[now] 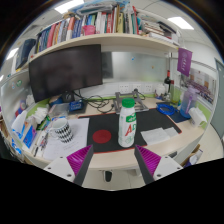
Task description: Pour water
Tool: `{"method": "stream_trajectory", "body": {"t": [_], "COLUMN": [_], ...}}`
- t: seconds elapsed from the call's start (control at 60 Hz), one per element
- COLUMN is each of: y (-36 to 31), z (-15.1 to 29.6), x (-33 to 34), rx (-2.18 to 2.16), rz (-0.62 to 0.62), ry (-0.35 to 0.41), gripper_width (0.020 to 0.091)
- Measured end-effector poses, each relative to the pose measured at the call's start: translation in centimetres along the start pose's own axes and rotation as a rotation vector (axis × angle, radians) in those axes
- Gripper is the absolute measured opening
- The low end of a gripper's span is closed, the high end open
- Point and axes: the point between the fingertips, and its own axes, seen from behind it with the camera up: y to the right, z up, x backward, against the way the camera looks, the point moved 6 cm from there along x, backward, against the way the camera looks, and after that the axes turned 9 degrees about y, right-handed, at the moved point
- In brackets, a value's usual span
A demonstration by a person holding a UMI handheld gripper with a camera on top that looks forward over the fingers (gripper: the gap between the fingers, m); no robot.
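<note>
Here the gripper (pixel 113 160) hangs with jaws apart, holding nothing. Just ahead, between the finger lines, a bottle (pixel 127 122) stands upright near the desk's (pixel 100 160) front edge, a red coaster (pixel 101 135) beside it, a monitor (pixel 66 72) beyond.

The gripper (pixel 112 160) shows as two fingers rising from the bottom of the view, one at each side. Each finger is pale, white to light grey, with a blocky, angular outline that narrows toward its tip. On the inner face of each finger (pixel 80 158) sits a magenta pad (pixel 148 160), roughly triangular as seen here, with fine ridges or ribbing across its surface. The two pads match in colour and shape and mirror each other. The pale finger bodies widen toward the base. No cables, screws or markings can be made out on them, and no hand or sleeve shows.
</note>
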Motion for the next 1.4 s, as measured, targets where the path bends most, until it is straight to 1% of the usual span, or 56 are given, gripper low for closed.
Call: {"method": "stream_trajectory", "body": {"t": [0.083,0.2,0.35,0.467,0.533,0.617,0.683,0.75,0.85,0.883,0.933,1.05,1.117,1.2,1.3,1.35,1.4], "y": [3.0,4.7,6.0,6.1,5.9,5.4,5.5,5.2,4.6,4.7,4.7,4.6,4.8,4.2,2.1,0.7,-1.0], "z": [-1.2,-1.7,0.2,1.4,1.8,1.7,1.4,1.7,1.8,1.8,1.8,1.9,2.6,4.7,7.5,8.5,9.6], "x": [-2.6,-6.6,-10.9,-13.5,-14.7,-16.1,-17.0,-17.1,-17.3,-17.4,-17.5,-17.7,-17.6,-17.3,-17.6,-17.8,-17.8], "rx": [0.023,0.055,0.081,0.116,0.134,0.152,0.162,0.158,0.171,0.167,0.157,0.177,0.237,0.327,0.526,0.661,0.777], "rz": [-0.015,-0.002,0.000,0.011,0.024,0.047,0.041,0.041,0.047,0.048,0.047,0.056,0.037,0.019,0.016,0.029,0.056], "ry": [0.043,0.076,0.166,0.227,0.256,0.277,0.286,0.320,0.350,0.350,0.341,0.316,0.306,0.304,0.293,0.261,0.253], "gripper_width": [0.0856,0.0855,0.0864,0.0855,0.0796,0.0677,0.0554,0.0526,0.0415,0.0378,0.0351,0.0348,0.0348,0.0349,0.0348,0.0349,0.0351]}}
